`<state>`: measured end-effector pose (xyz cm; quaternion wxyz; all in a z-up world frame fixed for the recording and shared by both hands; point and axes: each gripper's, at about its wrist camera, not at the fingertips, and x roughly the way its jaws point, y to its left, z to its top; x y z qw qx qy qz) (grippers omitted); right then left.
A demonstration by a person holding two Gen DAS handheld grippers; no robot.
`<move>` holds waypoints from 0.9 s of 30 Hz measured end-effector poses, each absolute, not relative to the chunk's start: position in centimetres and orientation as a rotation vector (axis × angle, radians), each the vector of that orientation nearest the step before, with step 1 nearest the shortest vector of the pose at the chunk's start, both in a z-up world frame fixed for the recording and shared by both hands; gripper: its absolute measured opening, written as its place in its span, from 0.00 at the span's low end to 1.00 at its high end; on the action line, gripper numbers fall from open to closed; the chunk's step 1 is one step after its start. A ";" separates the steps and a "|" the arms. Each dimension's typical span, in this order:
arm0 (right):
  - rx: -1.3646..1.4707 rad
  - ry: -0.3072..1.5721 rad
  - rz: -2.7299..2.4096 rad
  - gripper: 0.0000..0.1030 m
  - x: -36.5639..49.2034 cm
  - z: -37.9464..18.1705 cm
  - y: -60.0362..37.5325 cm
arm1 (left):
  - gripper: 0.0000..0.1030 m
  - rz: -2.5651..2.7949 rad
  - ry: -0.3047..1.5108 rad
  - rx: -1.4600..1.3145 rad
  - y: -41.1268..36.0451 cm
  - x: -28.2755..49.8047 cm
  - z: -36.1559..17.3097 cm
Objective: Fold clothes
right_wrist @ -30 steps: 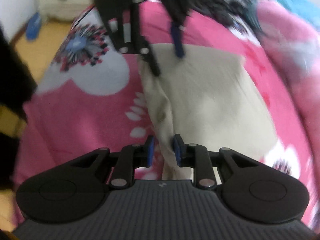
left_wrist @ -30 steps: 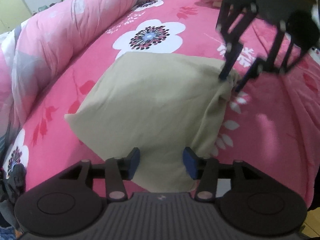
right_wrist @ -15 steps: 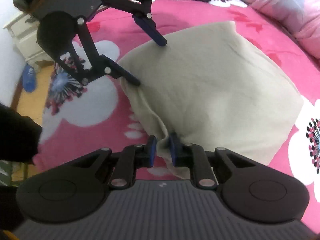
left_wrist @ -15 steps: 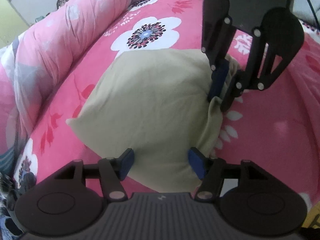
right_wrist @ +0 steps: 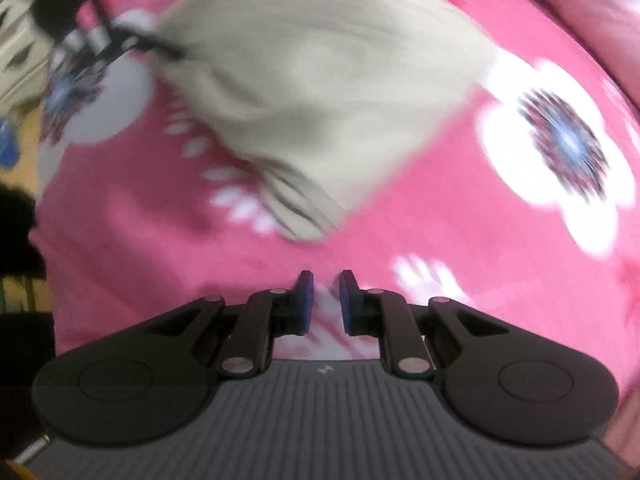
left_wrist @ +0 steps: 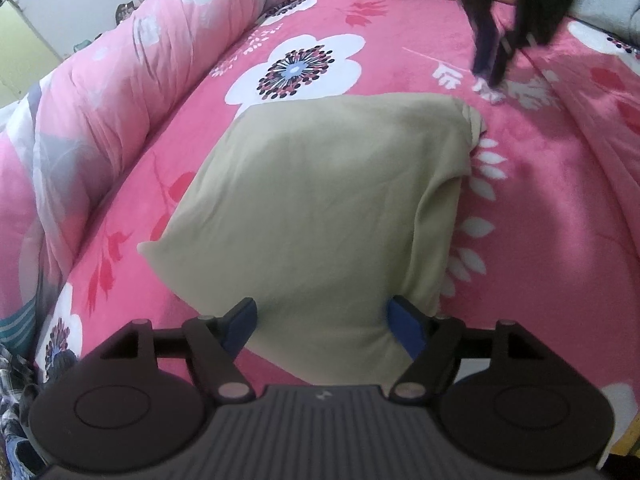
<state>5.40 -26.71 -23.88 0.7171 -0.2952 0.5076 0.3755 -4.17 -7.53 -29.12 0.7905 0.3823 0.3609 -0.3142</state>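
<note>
Released since half a second ago: the right gripper (right_wrist: 323,300) no longer pinches the cloth's edge and has pulled back over bare pink bedding; in the left wrist view it has moved from the cloth's right edge to the upper right of the frame (left_wrist: 490,76), blurred.

Item, beige folded garment (left_wrist: 320,208): centre of the left wrist view, lying flat on the bed, roughly four-cornered, right side rolled under in a thick fold. In the right wrist view it fills the upper centre (right_wrist: 320,80), heavily blurred, well apart from the right gripper's tips.

Item, left gripper (left_wrist: 322,322): bottom centre of its own view, jaws spread wide, blue pads either side of the garment's near corner, gripping nothing; whether the pads touch the cloth cannot be told. Seen again, smeared, upper left of the right wrist view (right_wrist: 120,40), at the garment's far corner.

Item, right gripper: jaws narrow, a small gap between the blue pads, nothing held.

Item, pink floral bedspread (left_wrist: 540,200): beneath the garment, large white flower (left_wrist: 296,68) above it.

Item, rolled pink quilt (left_wrist: 100,120): left edge of the left wrist view.
</note>
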 end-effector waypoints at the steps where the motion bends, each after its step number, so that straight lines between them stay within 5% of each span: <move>1: -0.623 1.102 0.816 0.12 5.8 -22.8 -26.9 | 0.72 -0.678 0.776 0.825 -7.5 -4.2 -29.2; 7: -0.565 0.942 0.952 0.11 6.6 -21.5 -23.1 | 0.73 -0.692 0.789 0.829 -7.8 -3.8 -29.3; 11: -0.669 0.965 0.942 0.12 6.6 -25.8 -22.5 | 0.73 -0.699 0.807 0.809 -7.7 -3.5 -29.1; 16: -0.665 1.009 0.906 0.12 7.7 -23.4 -22.1 | 0.71 -0.679 0.870 0.710 -6.4 -2.4 -27.5; 27: -0.367 0.956 0.764 0.12 16.1 -22.3 -19.8 | 0.70 -0.609 0.846 0.495 -4.5 3.3 -25.5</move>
